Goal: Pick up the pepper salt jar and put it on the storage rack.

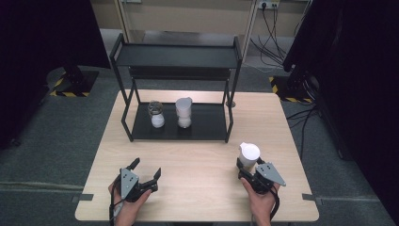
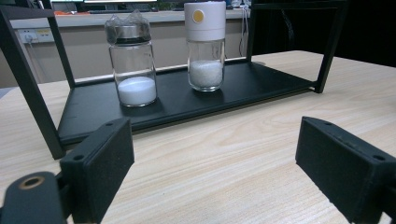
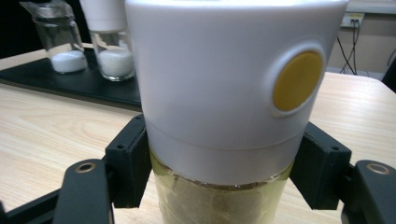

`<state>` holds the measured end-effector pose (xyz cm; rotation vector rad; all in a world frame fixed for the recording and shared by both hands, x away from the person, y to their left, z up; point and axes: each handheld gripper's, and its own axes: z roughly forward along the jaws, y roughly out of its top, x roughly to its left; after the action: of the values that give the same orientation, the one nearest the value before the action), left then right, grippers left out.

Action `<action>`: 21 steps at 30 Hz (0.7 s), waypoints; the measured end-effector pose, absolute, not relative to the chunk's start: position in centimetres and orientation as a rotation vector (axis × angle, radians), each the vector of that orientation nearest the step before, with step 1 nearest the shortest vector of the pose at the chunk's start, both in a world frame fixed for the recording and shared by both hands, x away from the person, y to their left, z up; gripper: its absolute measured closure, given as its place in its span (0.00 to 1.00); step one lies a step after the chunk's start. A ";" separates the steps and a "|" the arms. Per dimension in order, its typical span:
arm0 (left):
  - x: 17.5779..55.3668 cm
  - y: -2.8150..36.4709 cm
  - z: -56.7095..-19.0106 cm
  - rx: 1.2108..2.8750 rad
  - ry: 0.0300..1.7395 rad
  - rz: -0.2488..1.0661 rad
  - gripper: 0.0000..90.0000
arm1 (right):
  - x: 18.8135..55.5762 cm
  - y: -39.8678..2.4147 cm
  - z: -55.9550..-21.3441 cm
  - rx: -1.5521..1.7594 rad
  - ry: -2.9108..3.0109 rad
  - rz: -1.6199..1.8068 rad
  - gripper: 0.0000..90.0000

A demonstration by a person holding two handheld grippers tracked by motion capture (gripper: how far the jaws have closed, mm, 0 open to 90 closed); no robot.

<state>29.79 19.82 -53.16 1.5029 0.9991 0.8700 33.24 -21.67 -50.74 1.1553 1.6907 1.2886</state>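
A white-capped jar [image 1: 248, 154] with a yellow dot on its cap [image 3: 297, 80] and pale brownish contents stands upright on the table at the front right. My right gripper [image 1: 246, 168] is shut on its glass body just below the cap, one pad [image 3: 130, 161] pressing on each side. My left gripper [image 1: 147, 168] rests on the table at the front left, open, with bare wood between its pads [image 2: 100, 161]. On the bottom shelf of a black rack [image 1: 141, 129] stand a foil-topped glass jar [image 1: 156, 114] and a second white-capped jar [image 1: 183, 113], both holding white powder.
The rack has a top shelf [image 1: 176, 55] that overhangs the two jars. Its legs [image 1: 228, 127] stand near the middle of the wooden table [image 1: 197, 188]. Grey floor, cables and dark curtains surround the table.
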 end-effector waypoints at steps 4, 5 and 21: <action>29.8 19.8 -53.2 1.503 0.999 0.870 0.12 | 33.1 -21.1 -50.3 1.136 1.692 1.306 0.34; 29.8 19.8 -53.2 1.503 1.000 0.870 0.12 | 33.0 -20.9 -50.2 1.133 1.691 1.312 0.34; 29.8 19.8 -53.2 1.500 0.999 0.871 0.12 | 33.9 -17.8 -48.9 1.074 1.712 1.377 0.34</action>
<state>29.77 19.84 -53.16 1.4999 0.9985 0.8706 33.86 -17.84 -48.87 1.0742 1.7118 1.3773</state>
